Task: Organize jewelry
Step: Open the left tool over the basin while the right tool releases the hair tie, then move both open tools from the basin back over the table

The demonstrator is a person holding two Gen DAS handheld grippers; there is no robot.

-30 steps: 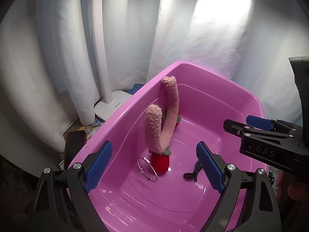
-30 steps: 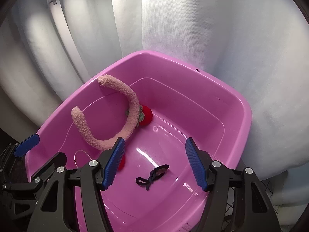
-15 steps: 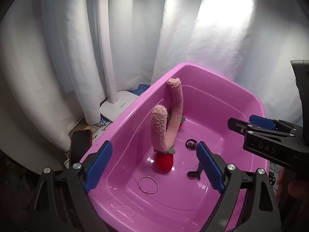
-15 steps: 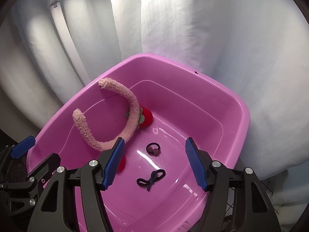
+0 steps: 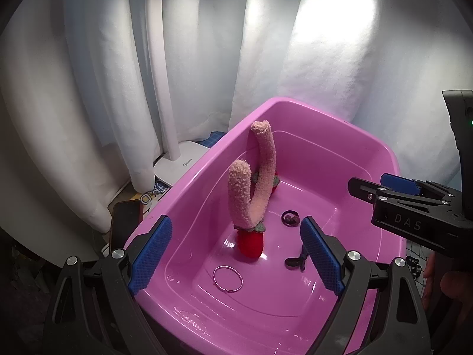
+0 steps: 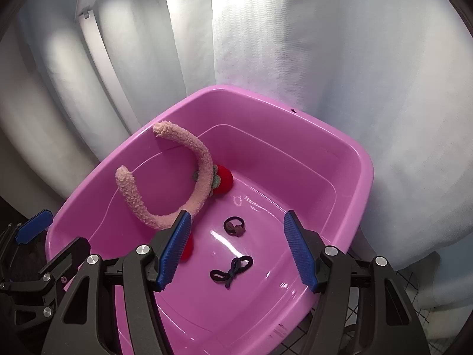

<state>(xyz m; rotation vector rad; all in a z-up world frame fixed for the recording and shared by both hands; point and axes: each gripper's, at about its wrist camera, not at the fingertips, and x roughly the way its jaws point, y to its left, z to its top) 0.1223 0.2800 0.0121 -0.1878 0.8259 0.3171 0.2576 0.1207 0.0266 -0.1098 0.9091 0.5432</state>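
Left wrist view: your left claw (image 5: 235, 261) hangs released over the pink tub (image 5: 366, 145); the thin ring (image 5: 228, 278) lies flat near you, so the pads may skid off it. Right wrist view: your right claw (image 6: 238, 250) is released too; the bow tie band (image 6: 231, 268) and hair tie (image 6: 234, 226) lie close, and the fuzzy headband (image 6: 177, 174) could snag.
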